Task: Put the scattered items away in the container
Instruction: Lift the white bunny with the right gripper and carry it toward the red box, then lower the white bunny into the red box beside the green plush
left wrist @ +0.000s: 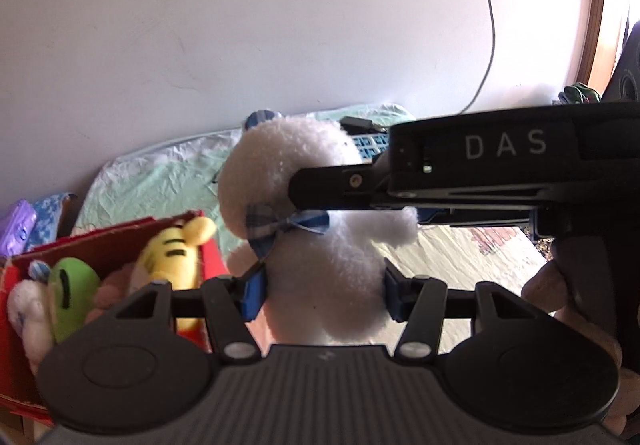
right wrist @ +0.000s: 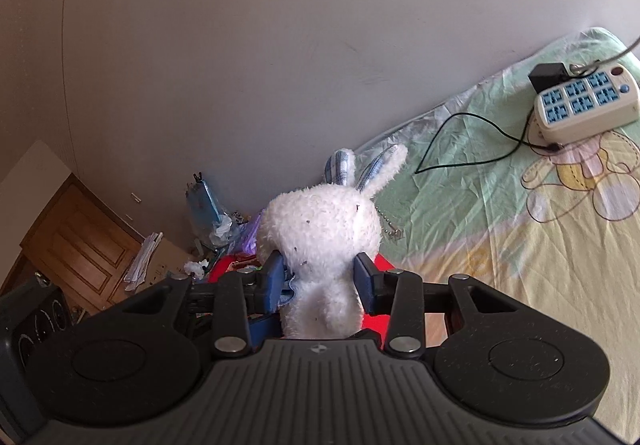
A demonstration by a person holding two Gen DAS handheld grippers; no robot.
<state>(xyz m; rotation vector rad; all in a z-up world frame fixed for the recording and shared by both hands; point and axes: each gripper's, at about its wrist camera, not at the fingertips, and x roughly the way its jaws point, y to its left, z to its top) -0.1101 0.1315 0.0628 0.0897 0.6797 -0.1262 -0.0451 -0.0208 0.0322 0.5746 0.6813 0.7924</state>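
Two tools are clamped on one white plush bunny [left wrist: 320, 245] held up over the bed [left wrist: 460, 257], just right of the red box [left wrist: 108, 245]: the left tool [left wrist: 320, 293] squeezes its body and the right tool [right wrist: 318, 279] pinches it near the neck. I'd swing it across over the box's open top and let go low, aiming for the gap right of the yellow plush [left wrist: 176, 257] and green plush [left wrist: 74, 293] so nothing gets knocked out. Can't see the box floor or how much room is left, and the bunny's face and feet are hidden too.
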